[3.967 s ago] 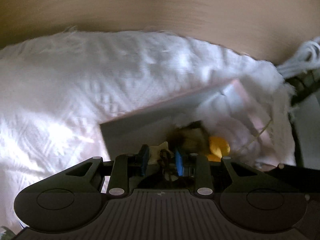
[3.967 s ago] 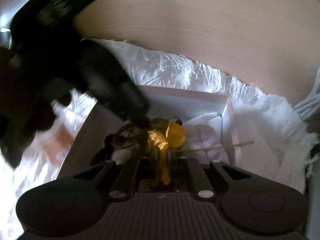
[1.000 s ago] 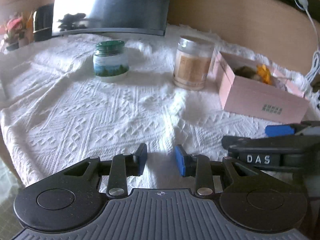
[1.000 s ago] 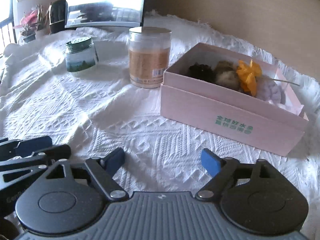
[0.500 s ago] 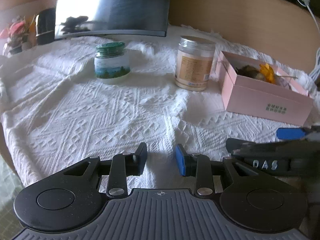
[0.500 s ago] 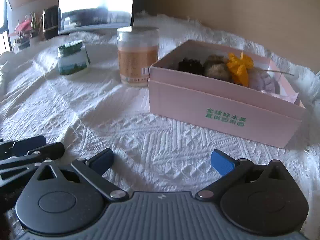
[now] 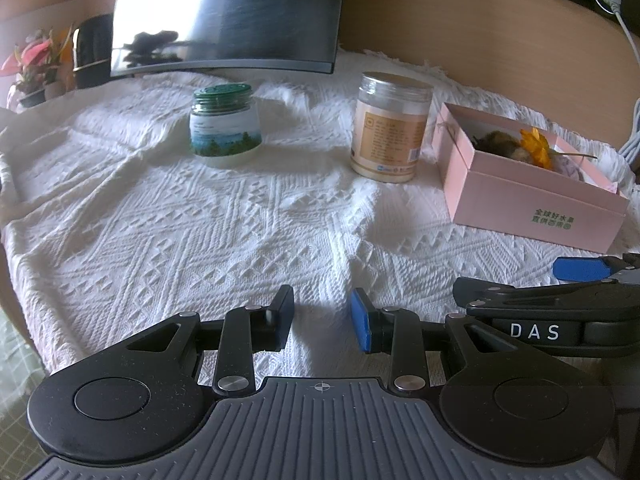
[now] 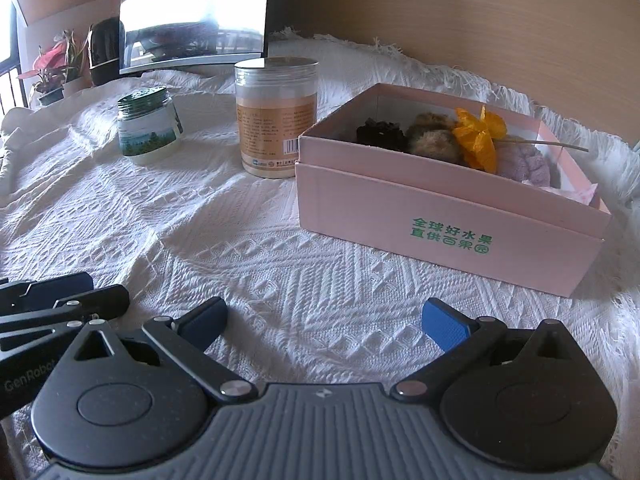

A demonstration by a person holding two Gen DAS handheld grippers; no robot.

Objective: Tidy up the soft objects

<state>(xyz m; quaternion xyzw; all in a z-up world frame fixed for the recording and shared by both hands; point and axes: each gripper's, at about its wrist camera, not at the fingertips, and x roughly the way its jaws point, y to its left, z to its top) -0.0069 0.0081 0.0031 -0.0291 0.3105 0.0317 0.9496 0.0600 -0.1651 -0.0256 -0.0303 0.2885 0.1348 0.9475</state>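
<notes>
Hovering low over the white tablecloth (image 8: pixel 280 248), my right gripper (image 8: pixel 324 320) has its jaws spread wide with nothing between them, and my left gripper (image 7: pixel 322 316) shows a narrower gap, also holding nothing. The pink box (image 8: pixel 440 216) sits at the right of both frames, holding a black scrunchie (image 8: pixel 380 134), brown pompom (image 8: pixel 434 140), orange flower (image 8: pixel 478 136) and purple scrunchie (image 8: pixel 524 162).

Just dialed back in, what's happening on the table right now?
Nothing is being held. The left hand-held gripper and right hand-held gripper are both open and empty above the white cloth, apart from the pink box. The soft items sit inside the box: a black piece, a brown furry piece, an orange flower and a purple piece.
</notes>
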